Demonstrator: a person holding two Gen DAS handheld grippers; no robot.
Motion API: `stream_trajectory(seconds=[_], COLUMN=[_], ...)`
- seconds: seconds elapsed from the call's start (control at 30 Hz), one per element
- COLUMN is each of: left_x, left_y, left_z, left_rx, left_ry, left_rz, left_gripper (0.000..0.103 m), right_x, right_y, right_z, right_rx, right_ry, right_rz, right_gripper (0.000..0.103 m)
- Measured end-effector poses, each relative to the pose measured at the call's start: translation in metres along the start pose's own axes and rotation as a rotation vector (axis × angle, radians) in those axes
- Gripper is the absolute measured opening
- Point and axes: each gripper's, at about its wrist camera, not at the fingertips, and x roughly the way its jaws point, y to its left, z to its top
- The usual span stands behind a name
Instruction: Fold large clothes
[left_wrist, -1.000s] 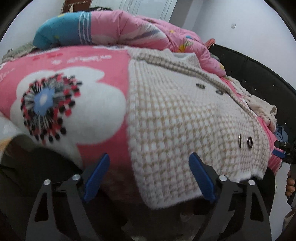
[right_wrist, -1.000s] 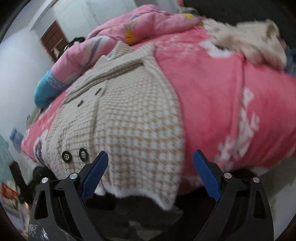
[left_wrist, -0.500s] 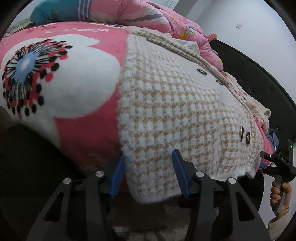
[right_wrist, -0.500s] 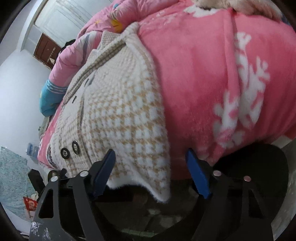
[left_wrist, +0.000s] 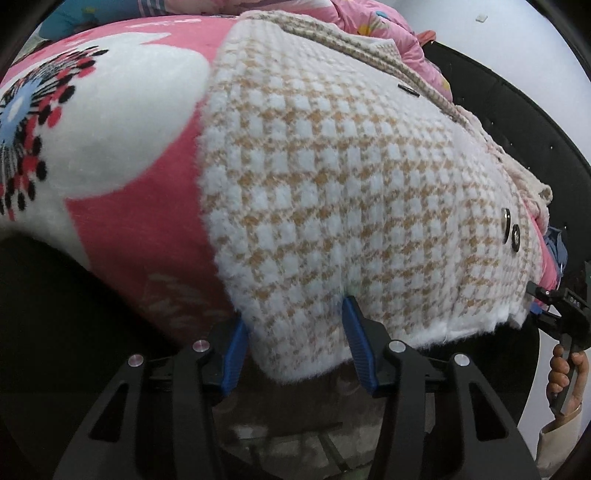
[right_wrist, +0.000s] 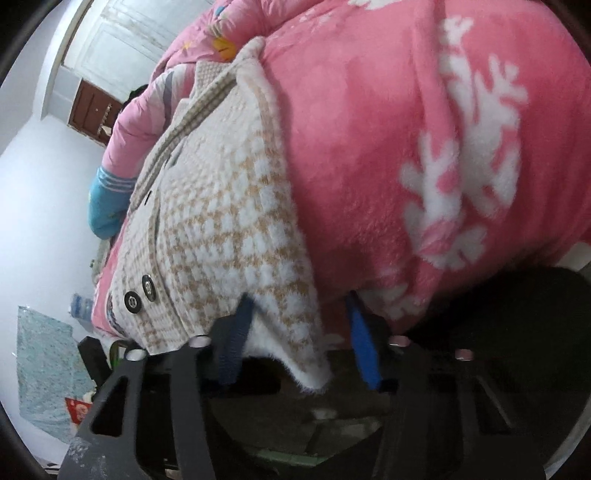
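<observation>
At the bed's edge, both jaws have just closed around the coat (left_wrist: 351, 192) hem, its underside hidden

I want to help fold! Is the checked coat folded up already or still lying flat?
Still lying flat. The coat is spread front-up over the pink blanket, buttons showing, its bottom edge hanging off the bed.

A: The left gripper (left_wrist: 295, 345) has black skeletal arms, blue ribbed pads and round silver screws.

B: The right gripper (right_wrist: 301, 338) looks the same. A hand (left_wrist: 565, 373) shows, cuff perhaps cream.
</observation>
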Motion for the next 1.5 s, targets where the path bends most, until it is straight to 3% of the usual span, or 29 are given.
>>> stream_trajectory(seconds=[0.1,0.17,0.27,0.4,0.7,0.93,1.1,1.37,1.5], left_x=[-0.003,-0.007,-0.017,-0.053,-0.110,-0.129,-0.122,-0.078,-0.042], left_y=[-0.004,-0.011,-0.018,-0.021,-0.033,-0.030,-0.024,0.010,0.031], left_z=[-0.002,-0.004,-0.006,-0.006,0.025,0.078,0.132,0.205,0.225], left_rx=[0.027,0.046,0.070,0.063,0.034,0.003,-0.022,-0.109,-0.185], left_ry=[0.001,-0.004,-0.017,-0.091,-0.251,-0.358,-0.387,-0.330,-0.260], left_rz=[0.015,0.023,0.016,-0.130,-0.260,-0.316,-0.291,-0.215,-0.206], left_gripper=[0.041,0.028,0.013,0.009,0.007,0.007,0.007,0.009,0.015], right_x=[0.004,0.000,-0.016,-0.045,-0.084,-0.075,-0.061,-0.007,0.044], right_y=[0.000,0.002,0.012,0.033,0.067,0.105,0.125,0.126,0.103], right_z=[-0.010,-0.016,-0.022,-0.021,0.004,0.061,0.113,0.196,0.224], right_rx=[-0.025,-0.039,-0.073,-0.116,-0.160,-0.220,-0.227,-0.183,-0.094], right_ry=[0.032,0.033,0.002,-0.065,-0.186,-0.243,-0.282,-0.280,-0.208], right_rz=[-0.005,0.003,0.010,0.057,0.157,0.195,0.209,0.194,0.159], right_gripper=[0.020,0.007,0.005,0.005,0.005,0.005,0.005,0.005,0.012])
